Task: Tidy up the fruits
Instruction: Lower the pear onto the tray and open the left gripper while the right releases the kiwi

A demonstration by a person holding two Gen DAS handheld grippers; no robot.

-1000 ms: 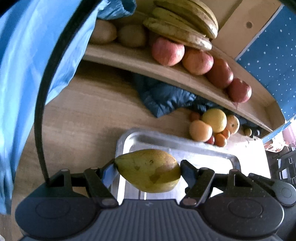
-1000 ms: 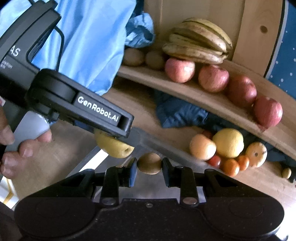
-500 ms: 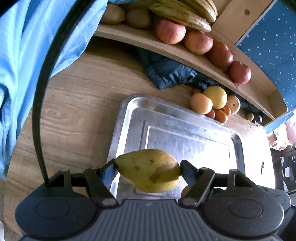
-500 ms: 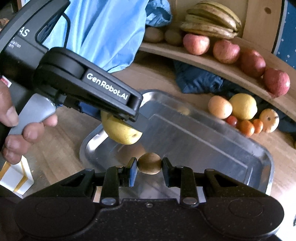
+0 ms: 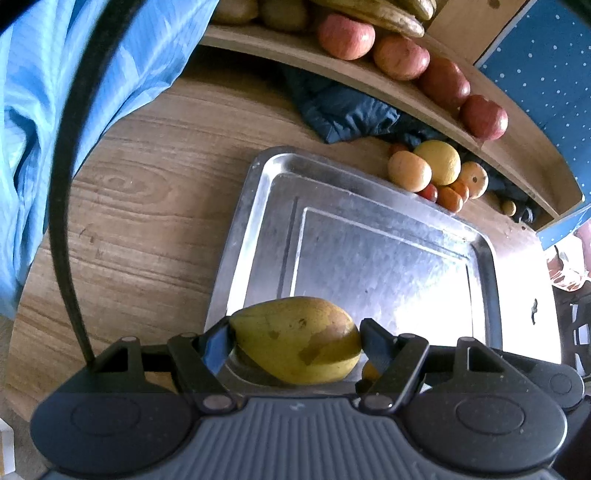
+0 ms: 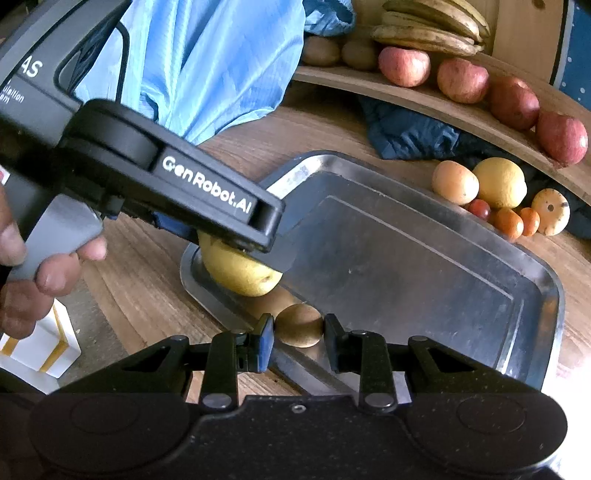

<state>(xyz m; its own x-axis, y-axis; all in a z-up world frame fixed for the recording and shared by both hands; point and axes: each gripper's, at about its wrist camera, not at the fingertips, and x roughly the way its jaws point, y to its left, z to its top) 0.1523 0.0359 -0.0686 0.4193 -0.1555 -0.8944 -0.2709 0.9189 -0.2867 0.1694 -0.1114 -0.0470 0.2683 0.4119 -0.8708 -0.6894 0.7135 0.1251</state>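
My left gripper is shut on a yellow-green pear, held lengthwise between the pads over the near left corner of a steel tray. From the right wrist view the same pear hangs under the left gripper's black arm, just above the tray. My right gripper is shut on a small brown kiwi above the tray's near rim, close beside the pear.
A curved wooden shelf at the back holds red apples, bananas and kiwis. Oranges, a lemon and small tomatoes lie past the tray. Blue cloth hangs at left; a hand grips the left handle.
Both grippers have drawn back from the shelf toward the near side and sunk slightly, so the tray now fills the middle of both views. Pear and kiwi stay gripped.
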